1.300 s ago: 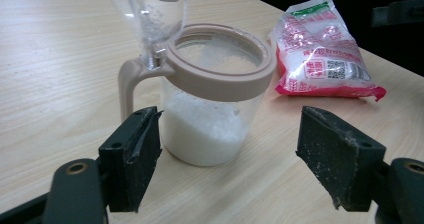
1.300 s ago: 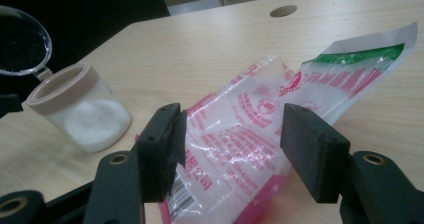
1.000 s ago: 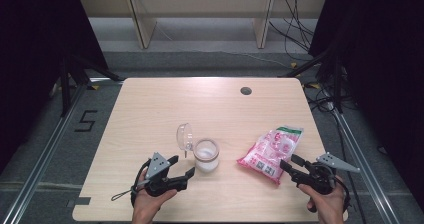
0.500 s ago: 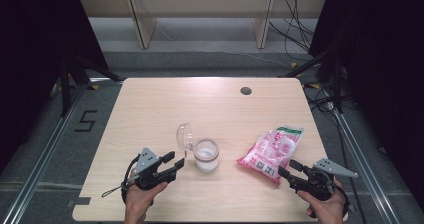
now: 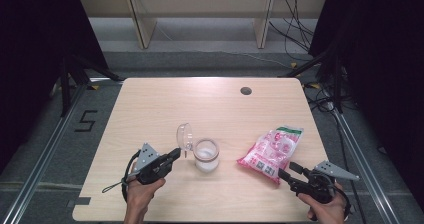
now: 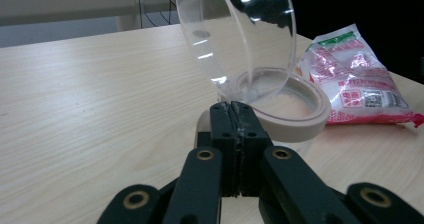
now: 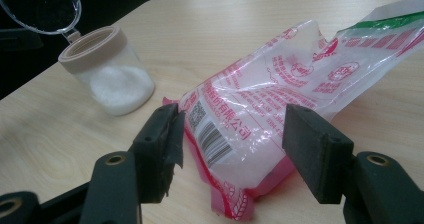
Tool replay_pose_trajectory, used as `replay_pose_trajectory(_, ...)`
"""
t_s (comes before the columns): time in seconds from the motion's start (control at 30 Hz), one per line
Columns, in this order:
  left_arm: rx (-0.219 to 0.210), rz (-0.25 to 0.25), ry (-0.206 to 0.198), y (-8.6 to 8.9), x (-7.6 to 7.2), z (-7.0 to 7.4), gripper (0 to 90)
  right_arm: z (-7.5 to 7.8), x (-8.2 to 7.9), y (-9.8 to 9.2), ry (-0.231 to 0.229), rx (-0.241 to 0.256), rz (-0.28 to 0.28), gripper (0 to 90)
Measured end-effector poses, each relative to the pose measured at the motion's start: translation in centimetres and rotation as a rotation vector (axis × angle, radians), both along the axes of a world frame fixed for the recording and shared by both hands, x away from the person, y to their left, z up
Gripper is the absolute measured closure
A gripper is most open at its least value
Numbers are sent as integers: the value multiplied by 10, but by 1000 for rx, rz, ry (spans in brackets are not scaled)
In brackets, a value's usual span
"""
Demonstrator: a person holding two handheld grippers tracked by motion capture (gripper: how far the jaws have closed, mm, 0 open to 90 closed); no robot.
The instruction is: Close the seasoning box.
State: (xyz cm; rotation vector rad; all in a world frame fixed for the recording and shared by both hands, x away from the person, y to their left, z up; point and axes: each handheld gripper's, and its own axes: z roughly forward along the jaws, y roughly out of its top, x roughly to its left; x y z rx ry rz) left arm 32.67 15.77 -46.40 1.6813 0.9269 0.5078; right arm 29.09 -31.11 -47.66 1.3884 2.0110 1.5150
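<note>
A small clear jar (image 5: pixel 206 156) with a beige rim holds white grains; its clear hinged lid (image 5: pixel 184 136) stands open on the jar's left. My left gripper (image 5: pixel 176 153) is shut, and in the left gripper view its tips (image 6: pixel 236 113) rest right under the lid (image 6: pixel 235 34) at the hinge, by the jar (image 6: pixel 292 109). A pink and white plastic bag (image 5: pixel 272 150) lies to the right. My right gripper (image 5: pixel 289 170) is open, and its jaws (image 7: pixel 230 134) stand on either side of the bag's (image 7: pixel 280 84) near corner. The jar (image 7: pixel 112 79) lies beyond.
The light wooden table (image 5: pixel 165 104) has a round cable hole (image 5: pixel 245 90) at the back right. Its front edge runs just under both hands. Shelving and cables sit on the floor behind the table.
My left gripper drew back to the left, then came forward up to the lid's hinge. My right gripper shifted a little left toward the bag's corner. Jar and bag stayed put.
</note>
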Motion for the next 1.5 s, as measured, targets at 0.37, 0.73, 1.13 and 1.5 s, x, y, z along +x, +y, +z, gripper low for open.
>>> replay_pose_trajectory(0.37,53,8,6,-7,12,7,895,-1,-6,-1,6,4,9,404)
replay_pose_trajectory(0.73,62,27,-3,-2,19,14,895,-1,-9,2,14,3,-2,404)
replay_pose_trajectory(1.13,66,19,-44,-5,14,28,894,-1,-10,3,3,29,19,401)
replay_pose_trajectory(1.5,67,-4,-63,-10,12,33,889,-2,-12,2,1,18,20,399)
